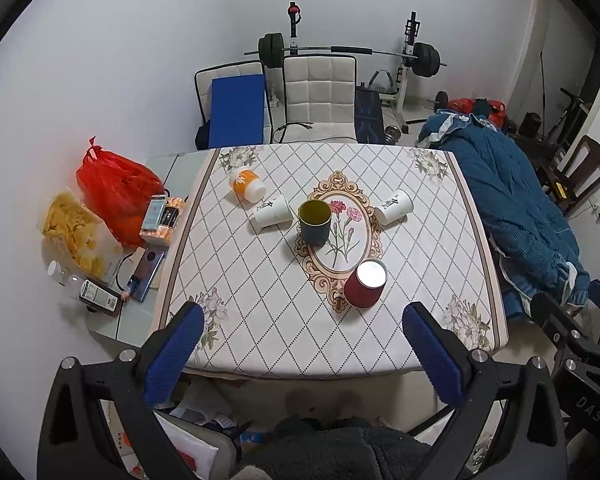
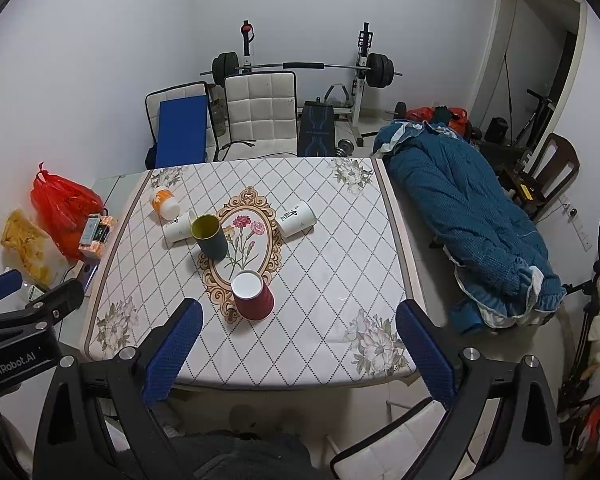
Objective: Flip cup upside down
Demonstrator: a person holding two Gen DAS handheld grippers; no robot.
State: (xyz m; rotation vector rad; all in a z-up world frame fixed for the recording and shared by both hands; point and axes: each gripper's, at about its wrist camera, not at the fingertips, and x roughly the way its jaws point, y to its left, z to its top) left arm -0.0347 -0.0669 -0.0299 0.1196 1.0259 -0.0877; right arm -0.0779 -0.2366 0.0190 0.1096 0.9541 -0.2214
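Left wrist view: your left gripper [image 1: 302, 342] stands wide and empty above the table's [image 1: 300, 344] near edge — the red cup [image 1: 365, 285] stands inverted, base up, axis vertical, on the medallion's near rim.

Right wrist view: your right gripper [image 2: 298, 346] likewise spread, empty; red cup [image 2: 253, 295] upside down, left of centre.

small box labels [image 1: 158, 213] unreadable, chair [image 2: 392, 436] cropped

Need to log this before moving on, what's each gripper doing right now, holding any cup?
Left gripper: jaws open, holding nothing.
Right gripper: jaws open, holding nothing.
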